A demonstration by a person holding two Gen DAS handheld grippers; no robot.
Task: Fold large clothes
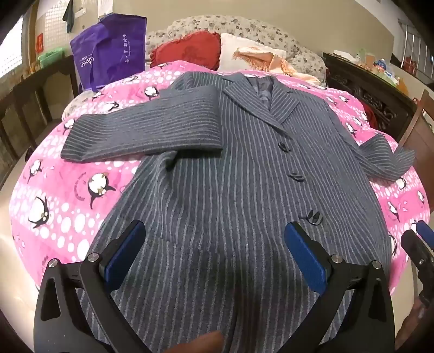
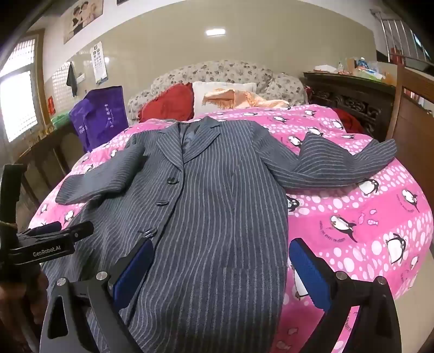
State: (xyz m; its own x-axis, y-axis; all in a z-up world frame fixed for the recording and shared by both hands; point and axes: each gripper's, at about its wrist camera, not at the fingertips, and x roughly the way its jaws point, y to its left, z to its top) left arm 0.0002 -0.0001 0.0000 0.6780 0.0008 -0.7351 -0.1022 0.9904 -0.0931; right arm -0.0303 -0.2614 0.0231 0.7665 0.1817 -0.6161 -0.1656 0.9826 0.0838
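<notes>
The striped coat (image 1: 244, 168) lies flat on the pink penguin blanket (image 2: 366, 217); above its hem, the left gripper (image 1: 214, 255) and right gripper (image 2: 219, 271) both have jaws apart, holding nothing.

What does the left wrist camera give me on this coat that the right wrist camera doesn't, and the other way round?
Only the left wrist view shows the left sleeve fully, spread sideways on the pink quilt, and the right tongs at the frame's edge.

Only the right wrist view shows the right sleeve fully, angled out over the quilt, plus the coat's right edge and the wall posters.

Both show the striped coat lying face up and buttoned, its three buttons, the red cushion, the purple bag, and each view's own tongs open above the hem.
</notes>
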